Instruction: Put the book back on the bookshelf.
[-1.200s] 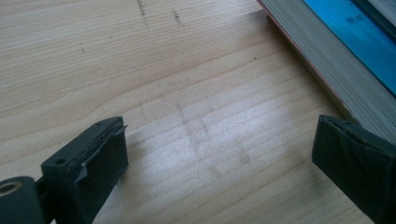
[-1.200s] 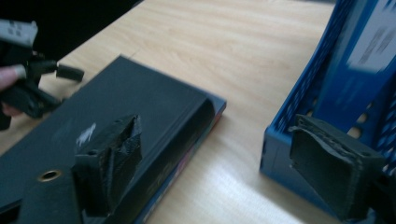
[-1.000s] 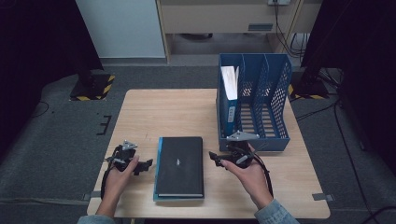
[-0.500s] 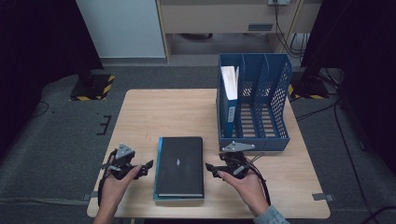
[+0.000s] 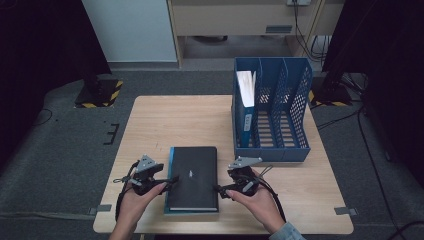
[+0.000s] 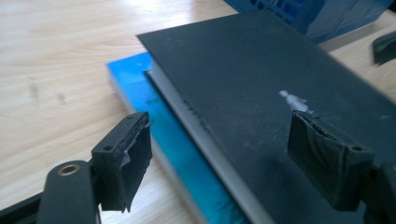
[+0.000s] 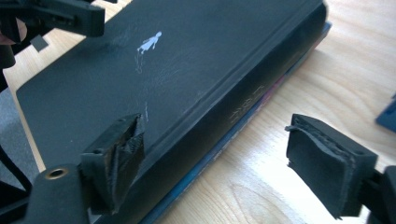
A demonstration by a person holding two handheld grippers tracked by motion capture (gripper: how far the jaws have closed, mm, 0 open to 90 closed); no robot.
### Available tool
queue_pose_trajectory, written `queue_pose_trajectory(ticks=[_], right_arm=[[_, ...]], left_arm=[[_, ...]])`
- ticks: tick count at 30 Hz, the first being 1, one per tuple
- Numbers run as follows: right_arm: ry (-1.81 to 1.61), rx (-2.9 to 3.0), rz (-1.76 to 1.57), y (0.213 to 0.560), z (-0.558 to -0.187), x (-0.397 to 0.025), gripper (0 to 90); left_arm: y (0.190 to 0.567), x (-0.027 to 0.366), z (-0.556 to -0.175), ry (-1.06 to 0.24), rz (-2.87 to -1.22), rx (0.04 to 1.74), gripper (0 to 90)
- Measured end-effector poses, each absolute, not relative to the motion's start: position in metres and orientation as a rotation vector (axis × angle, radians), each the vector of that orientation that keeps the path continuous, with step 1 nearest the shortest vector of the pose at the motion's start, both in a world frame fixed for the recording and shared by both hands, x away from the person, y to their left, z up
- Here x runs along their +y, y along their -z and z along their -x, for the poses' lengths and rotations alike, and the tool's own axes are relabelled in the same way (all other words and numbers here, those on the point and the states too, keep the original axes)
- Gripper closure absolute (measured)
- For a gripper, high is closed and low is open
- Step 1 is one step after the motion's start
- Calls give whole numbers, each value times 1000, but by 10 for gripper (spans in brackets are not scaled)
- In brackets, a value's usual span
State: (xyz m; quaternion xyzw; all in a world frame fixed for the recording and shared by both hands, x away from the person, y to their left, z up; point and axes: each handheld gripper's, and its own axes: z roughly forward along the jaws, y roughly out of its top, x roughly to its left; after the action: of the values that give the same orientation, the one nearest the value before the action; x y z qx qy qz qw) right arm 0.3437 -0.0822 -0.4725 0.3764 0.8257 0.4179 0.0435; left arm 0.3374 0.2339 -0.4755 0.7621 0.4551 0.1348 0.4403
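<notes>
A black book (image 5: 193, 176) lies flat on a thinner blue book (image 5: 169, 170) near the table's front edge. My left gripper (image 5: 169, 181) is open at the stack's left edge; in the left gripper view its jaws (image 6: 224, 163) straddle the blue book (image 6: 170, 123) and the black book's (image 6: 261, 74) page edge. My right gripper (image 5: 221, 190) is open at the right edge. In the right gripper view one pad (image 7: 116, 161) hangs over the black cover (image 7: 154, 84) and the other pad (image 7: 327, 163) over bare wood, with the spine between them.
A blue file rack (image 5: 280, 150) stands at the back right of the wooden table (image 5: 175, 120), with a blue folder of white papers (image 5: 244, 102) in its left slot. The left gripper (image 7: 56, 16) shows far off in the right gripper view.
Both hands have drawn back toward the table's front edge and moved inward, so each open gripper now sits against a side of the book stack.
</notes>
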Motion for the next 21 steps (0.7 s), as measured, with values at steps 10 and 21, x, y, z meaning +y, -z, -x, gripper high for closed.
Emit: queue_pose_trajectory(ticks=[10,21], right_arm=[[-1306,2556,-1135,481,-347,-68,107],[-1344,2548,-1142,487,-357,-62,97]], left_arm=[[481,230,-346,-284,-1922,1121,240],[484,227,-353,-176,-1914,1097,307]])
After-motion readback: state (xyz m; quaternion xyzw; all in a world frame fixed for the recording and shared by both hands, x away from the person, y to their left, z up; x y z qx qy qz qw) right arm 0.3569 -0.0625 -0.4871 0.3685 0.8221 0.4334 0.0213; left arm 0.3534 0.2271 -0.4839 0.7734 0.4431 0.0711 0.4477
